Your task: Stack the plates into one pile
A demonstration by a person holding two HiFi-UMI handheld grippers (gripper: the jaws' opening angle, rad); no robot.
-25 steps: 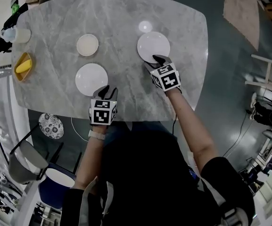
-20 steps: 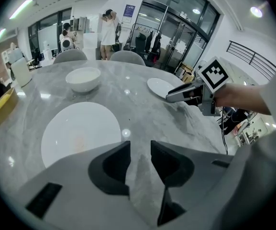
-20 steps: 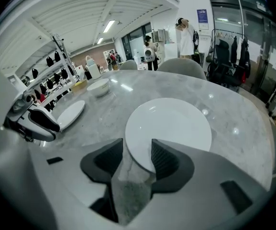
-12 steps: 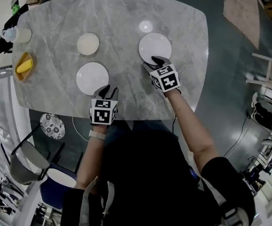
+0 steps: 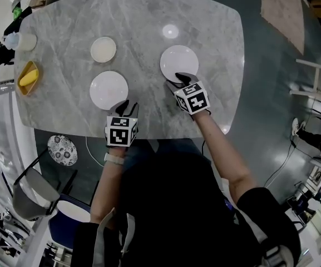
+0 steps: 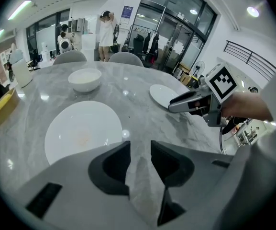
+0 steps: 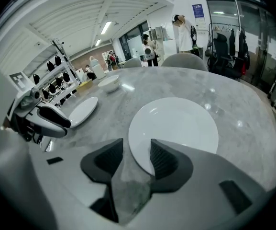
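Two white plates and a smaller cream bowl (image 5: 103, 49) lie on the grey marble table (image 5: 54, 32). The left plate (image 5: 109, 89) sits just beyond my left gripper (image 5: 124, 107), whose jaws stand open over bare table (image 6: 140, 150); that plate (image 6: 82, 131) lies ahead and to the left. My right gripper (image 5: 178, 80) is at the near rim of the right plate (image 5: 179, 62). Its jaws are open (image 7: 137, 152), with the rim of that plate (image 7: 173, 126) showing in the gap and its right finger (image 7: 164, 159) over the plate.
A yellow tray (image 5: 28, 77) and a white cup (image 5: 26, 41) stand at the table's far left. Chairs stand beyond the far edge (image 6: 126, 59). A patterned dish (image 5: 60, 148) lies on the floor below the near left edge.
My right gripper has moved a little left and toward the near edge, and the right plate sits slightly nearer too. The left gripper has stayed put.
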